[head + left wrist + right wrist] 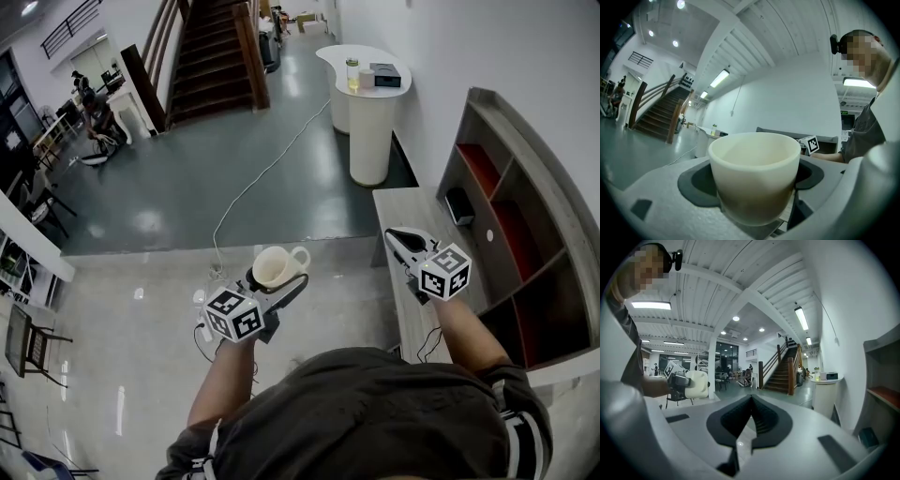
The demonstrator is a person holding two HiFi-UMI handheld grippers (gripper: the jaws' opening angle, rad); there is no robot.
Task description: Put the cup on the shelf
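Cup [274, 266], where exactly?

— Upright, mouth up, clamped between the jaws of the left gripper [281, 286], in the air over the floor [141, 319].

— And the shelf [531, 141]?

— Off to the person's right, beyond the right gripper [397, 235], which is clenched on nothing above the grey ledge [405, 314].

— So which way next?

— Rightward, I'd judge, across the body. The right gripper is nearer the shelf, but the left one has the cup.

The cup [275, 267] in left gripper [282, 285], shelf [514, 225] right of right gripper [404, 241].
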